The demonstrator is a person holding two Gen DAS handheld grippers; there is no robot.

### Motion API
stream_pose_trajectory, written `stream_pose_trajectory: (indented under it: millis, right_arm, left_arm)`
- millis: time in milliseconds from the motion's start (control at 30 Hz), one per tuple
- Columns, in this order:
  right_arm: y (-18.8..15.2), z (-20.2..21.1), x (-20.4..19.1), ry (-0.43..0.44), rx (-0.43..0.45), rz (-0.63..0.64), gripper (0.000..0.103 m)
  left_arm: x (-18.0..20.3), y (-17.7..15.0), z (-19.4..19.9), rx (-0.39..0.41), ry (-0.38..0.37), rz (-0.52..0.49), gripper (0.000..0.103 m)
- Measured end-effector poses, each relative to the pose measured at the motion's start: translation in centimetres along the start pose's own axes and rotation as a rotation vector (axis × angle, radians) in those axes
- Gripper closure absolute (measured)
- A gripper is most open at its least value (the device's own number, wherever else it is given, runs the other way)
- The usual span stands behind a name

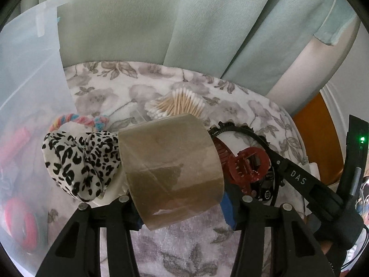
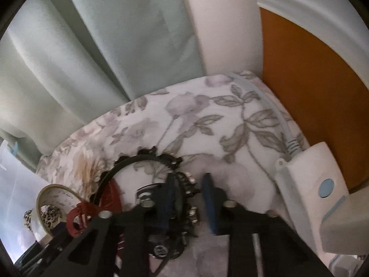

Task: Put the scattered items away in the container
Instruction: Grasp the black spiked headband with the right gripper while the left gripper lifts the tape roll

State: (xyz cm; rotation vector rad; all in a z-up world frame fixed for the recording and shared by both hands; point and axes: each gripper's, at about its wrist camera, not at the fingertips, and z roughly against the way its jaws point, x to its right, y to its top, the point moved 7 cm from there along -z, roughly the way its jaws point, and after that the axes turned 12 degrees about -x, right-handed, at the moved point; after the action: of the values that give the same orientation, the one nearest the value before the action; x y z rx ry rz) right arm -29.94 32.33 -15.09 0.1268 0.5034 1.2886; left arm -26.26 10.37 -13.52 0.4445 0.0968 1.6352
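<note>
My left gripper (image 1: 182,210) is shut on a roll of brown packing tape (image 1: 170,168), held just above the floral cloth. A leopard-print scrunchie (image 1: 80,164) and a rainbow braided loop (image 1: 76,121) lie at its left, a bunch of cotton swabs (image 1: 180,103) behind it. A red hair claw (image 1: 246,166) and a black studded headband (image 1: 242,131) lie at its right. The translucent container (image 1: 30,115) stands at the left. My right gripper (image 2: 189,203) is open, its left finger over the headband (image 2: 143,159). The tape (image 2: 46,207) and the claw (image 2: 78,214) show at its left.
Pale green curtains (image 1: 138,23) hang behind the cloth-covered surface (image 2: 184,120). A white power strip (image 2: 318,189) with a grey cable (image 2: 276,115) lies at the right, against an orange panel (image 2: 311,92). Pink and red items (image 1: 20,224) show through the container wall.
</note>
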Motion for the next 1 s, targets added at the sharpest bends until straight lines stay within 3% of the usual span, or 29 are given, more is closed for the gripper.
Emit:
stream_pose_trajectory:
  millis: [400,500,567,1000]
  right_arm:
    - [-0.8,4.7,-1.3,0.04,0.099,0.031,0.084]
    - [-1.0,6.6,-1.5,0.049,0.131,0.024,0.084]
    - [-1.3,7.8,-1.6,0.052,0.148,0.018,0.084]
    - [-4.5,15.5,-2.0,0.084,0.227,-0.022,0.084]
  left_arm:
    - [-0.4,-0.7,3.1,0.025,0.007,-0.001,0.055]
    - [-0.6,-1.2,4.0,0.022,-0.007,0.004,0.062]
    - [-0.6,-1.6,4.5,0.014,-0.01,0.005,0.075]
    - [-1.6,-4.4,9.5,0.05,-0.068,0.003,0.078]
